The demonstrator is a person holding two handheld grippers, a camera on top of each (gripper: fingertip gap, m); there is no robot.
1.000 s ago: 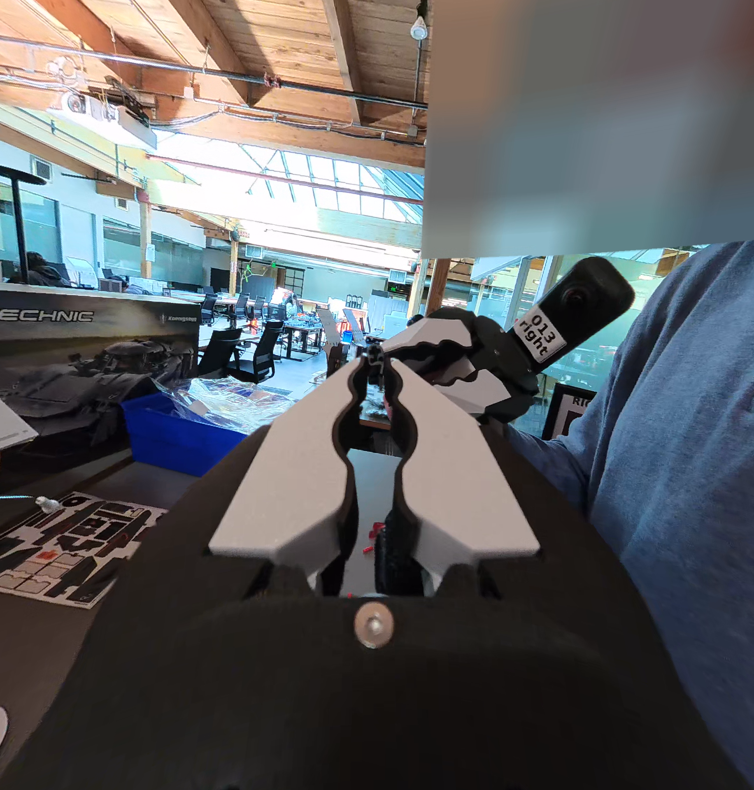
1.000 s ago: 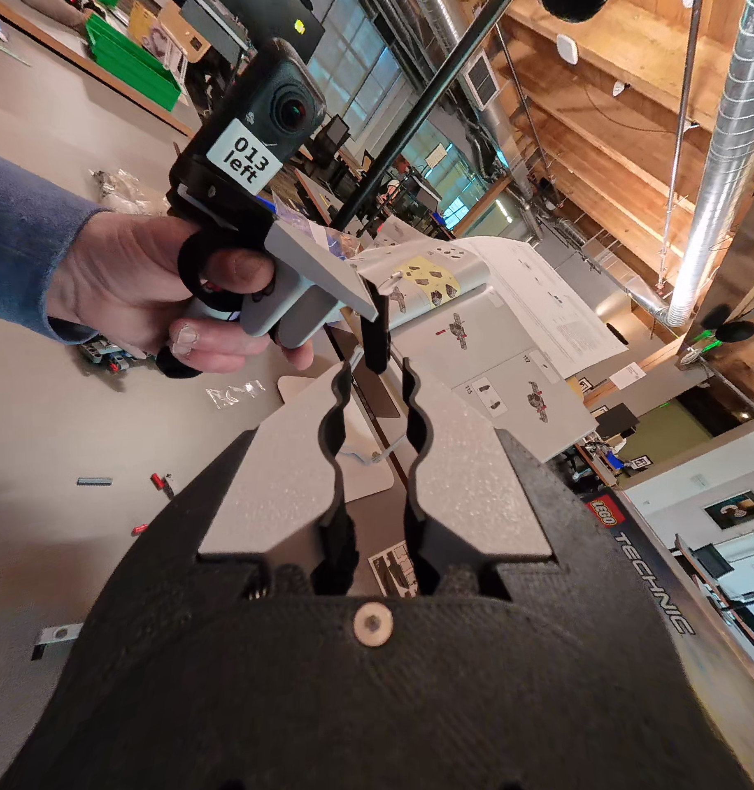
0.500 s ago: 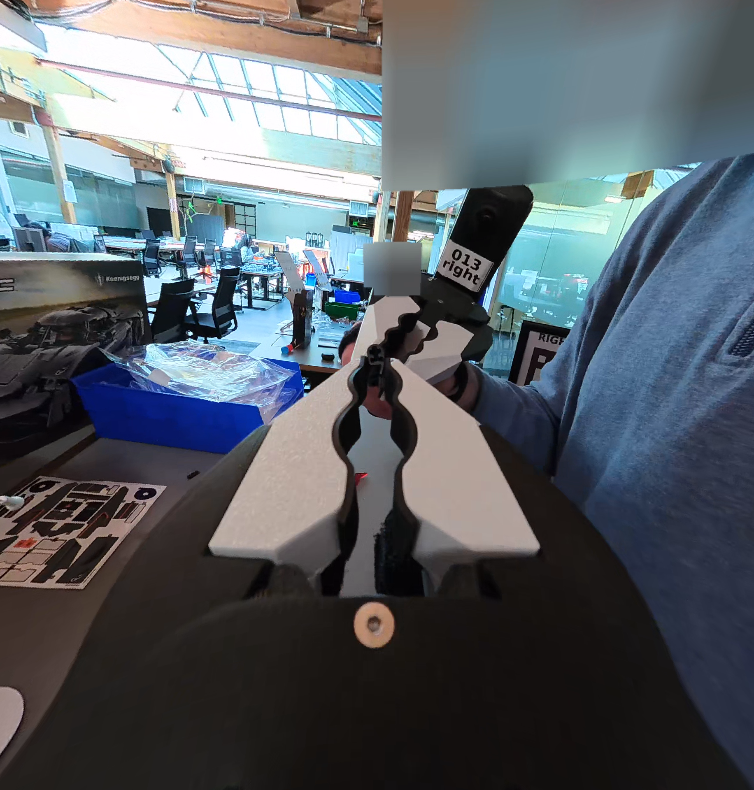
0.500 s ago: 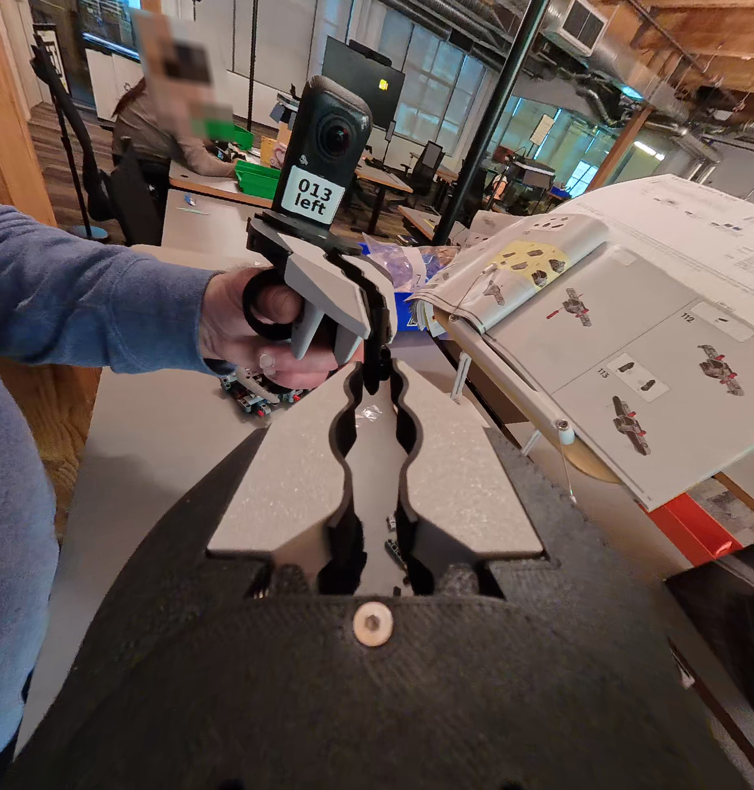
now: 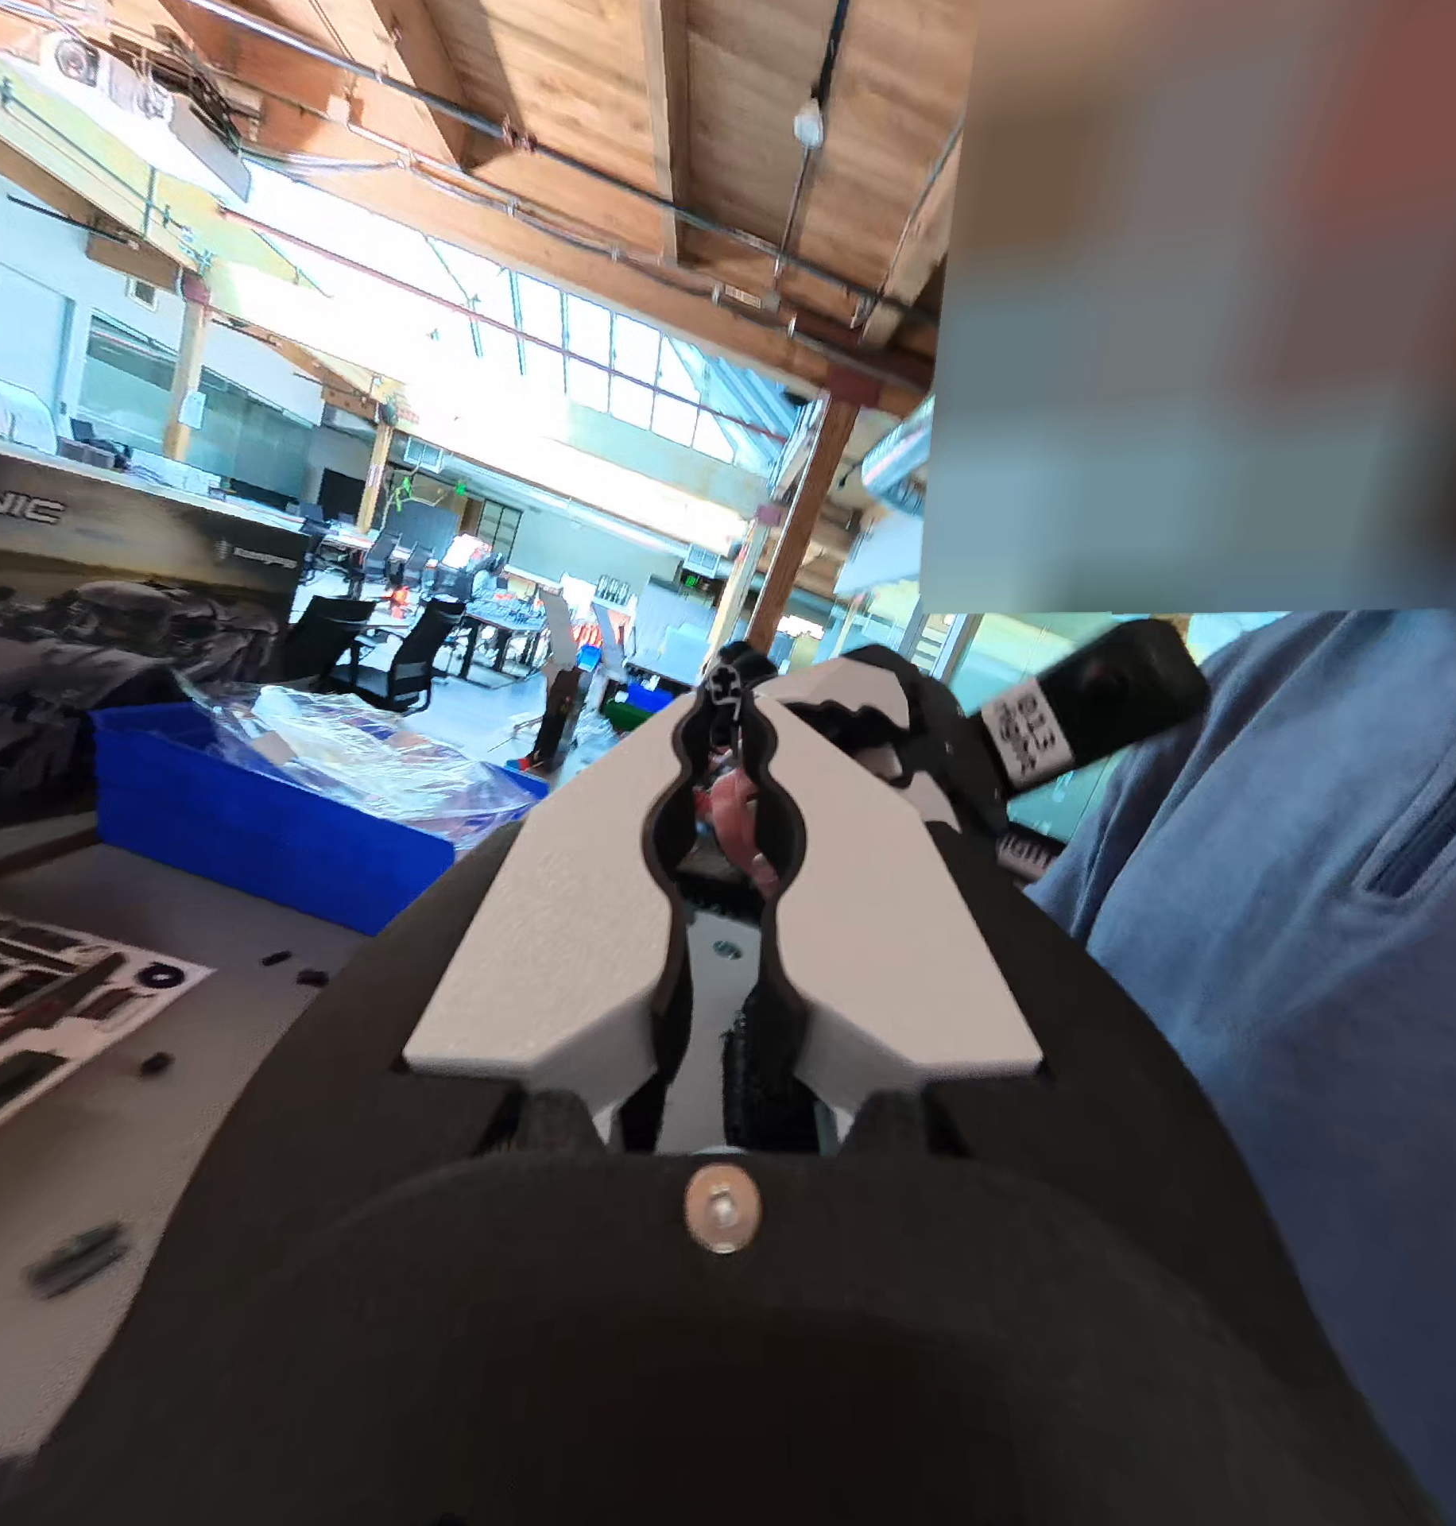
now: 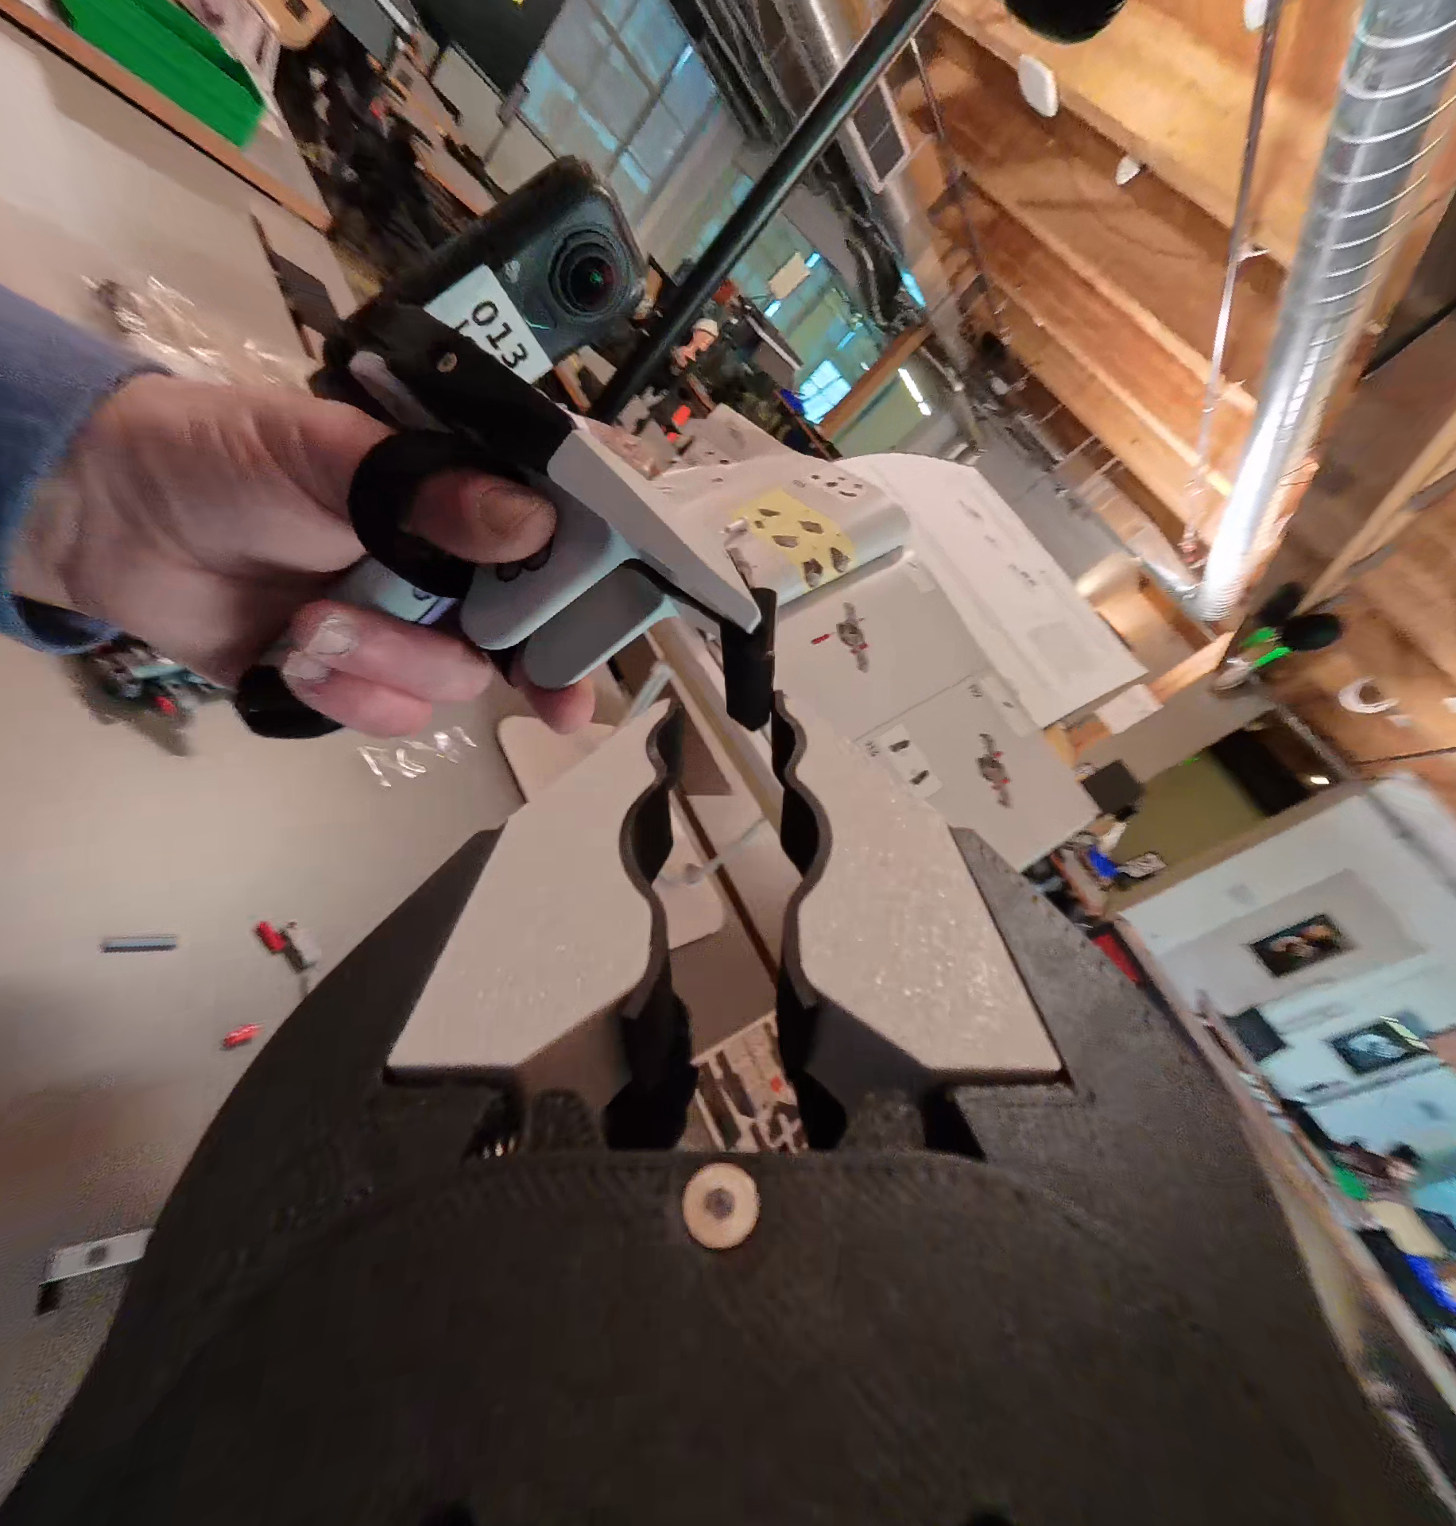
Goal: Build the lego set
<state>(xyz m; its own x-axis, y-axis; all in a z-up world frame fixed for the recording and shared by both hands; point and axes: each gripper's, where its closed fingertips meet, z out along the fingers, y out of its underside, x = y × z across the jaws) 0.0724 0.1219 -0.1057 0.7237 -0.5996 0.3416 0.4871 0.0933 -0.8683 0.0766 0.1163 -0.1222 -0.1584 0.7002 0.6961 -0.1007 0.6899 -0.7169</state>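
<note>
Two tools meet above the desk (image 6: 89, 826): left tool (image 5: 726, 689) clamped on a black pin (image 6: 748, 673), right tool (image 6: 720, 718) parted; align squarely before closing.

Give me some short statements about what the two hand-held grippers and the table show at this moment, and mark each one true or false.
1. The left hand-held gripper is shut on a small black lego piece. True.
2. The right hand-held gripper is clamped on a red brick. False: its jaws stand apart and hold nothing.
3. A blue bin holds clear plastic bags. True.
4. The instruction booklet lies closed. False: it is open.
5. A sticker sheet lies on the table. True.
</note>
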